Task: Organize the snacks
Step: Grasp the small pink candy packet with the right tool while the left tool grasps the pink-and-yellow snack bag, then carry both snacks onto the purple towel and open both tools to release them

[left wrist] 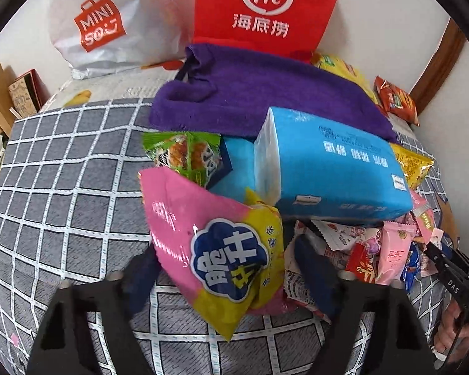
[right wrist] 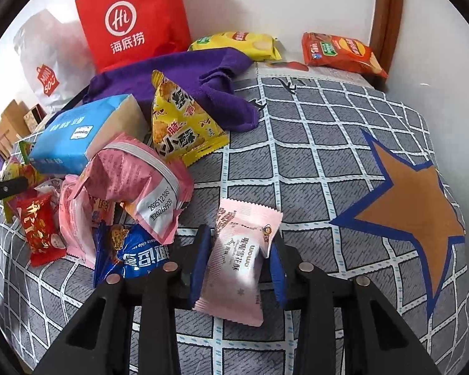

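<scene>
Right gripper (right wrist: 238,265) clamped on pale pink snack packet (right wrist: 237,268), near blue tissue pack (right wrist: 75,137); left gripper (left wrist: 222,268) half-open astride pink-yellow chip bag (left wrist: 215,250), contact seemingly unclear.

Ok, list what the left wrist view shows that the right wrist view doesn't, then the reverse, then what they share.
Left wrist only: the left gripper around a pink-and-yellow chip bag, and a green snack packet.

Right wrist only: the right gripper shut on a pale pink packet, and an orange star on the cover.

Both: red paper bag, purple towel, blue tissue pack.
</scene>
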`<action>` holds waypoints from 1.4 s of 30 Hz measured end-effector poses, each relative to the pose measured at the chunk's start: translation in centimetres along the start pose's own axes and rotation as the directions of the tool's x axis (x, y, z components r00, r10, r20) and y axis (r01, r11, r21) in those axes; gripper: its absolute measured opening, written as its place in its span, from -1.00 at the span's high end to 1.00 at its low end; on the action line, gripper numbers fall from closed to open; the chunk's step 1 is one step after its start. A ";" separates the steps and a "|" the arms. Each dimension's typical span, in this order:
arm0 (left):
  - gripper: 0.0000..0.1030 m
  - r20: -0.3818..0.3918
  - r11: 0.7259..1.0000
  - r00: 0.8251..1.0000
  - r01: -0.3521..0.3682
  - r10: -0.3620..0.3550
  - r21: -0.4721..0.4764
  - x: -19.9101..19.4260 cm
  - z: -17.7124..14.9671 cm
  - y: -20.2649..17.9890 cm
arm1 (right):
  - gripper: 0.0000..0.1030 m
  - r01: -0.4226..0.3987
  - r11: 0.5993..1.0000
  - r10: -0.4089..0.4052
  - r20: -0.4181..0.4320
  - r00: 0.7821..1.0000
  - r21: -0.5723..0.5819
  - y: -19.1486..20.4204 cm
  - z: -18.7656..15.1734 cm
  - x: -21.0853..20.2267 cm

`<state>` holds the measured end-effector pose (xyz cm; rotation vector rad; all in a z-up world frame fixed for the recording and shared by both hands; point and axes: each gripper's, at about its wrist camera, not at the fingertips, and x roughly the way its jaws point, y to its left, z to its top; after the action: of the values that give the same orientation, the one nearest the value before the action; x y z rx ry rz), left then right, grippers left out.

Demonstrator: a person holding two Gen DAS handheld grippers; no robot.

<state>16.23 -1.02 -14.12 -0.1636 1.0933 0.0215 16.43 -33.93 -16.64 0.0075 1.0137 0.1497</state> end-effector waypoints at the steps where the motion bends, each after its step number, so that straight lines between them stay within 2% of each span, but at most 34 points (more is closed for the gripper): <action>1: -0.16 -0.009 1.000 1.000 0.002 -0.002 -0.004 0.1 0.0 0.1 | 0.33 0.002 1.000 -0.002 0.000 1.000 0.005 -0.1 0.0 -0.1; 6: -0.03 -0.006 1.000 1.000 0.024 -0.024 -0.005 -0.5 -0.2 0.9 | 0.34 0.007 0.999 -0.008 0.018 1.000 0.044 -0.6 -0.2 -1.6; 18: -0.02 0.045 0.998 0.997 0.056 -0.056 -0.014 -4.3 -0.8 3.3 | 0.35 0.042 0.995 -0.050 0.092 0.994 0.090 0.4 0.1 -6.1; 29: -0.01 0.079 0.995 0.992 0.091 -0.095 0.048 -7.7 -0.3 2.8 | 0.35 0.024 0.999 -0.032 0.161 0.986 0.049 4.2 1.5 -9.8; 34: -0.01 0.056 0.989 0.991 0.120 -0.125 0.087 -8.9 0.9 2.1 | 0.35 0.022 1.000 -0.025 0.189 0.982 0.016 5.4 2.2 -10.9; 42: -0.01 0.077 0.985 0.990 0.103 -0.115 0.136 -10.8 3.5 1.2 | 0.35 0.003 0.999 0.005 0.239 0.971 -0.036 6.9 4.5 -12.5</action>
<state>14.18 1.36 -3.15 -0.1026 0.9960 -0.1406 12.89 -28.43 -3.18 -0.0067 0.7703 0.1640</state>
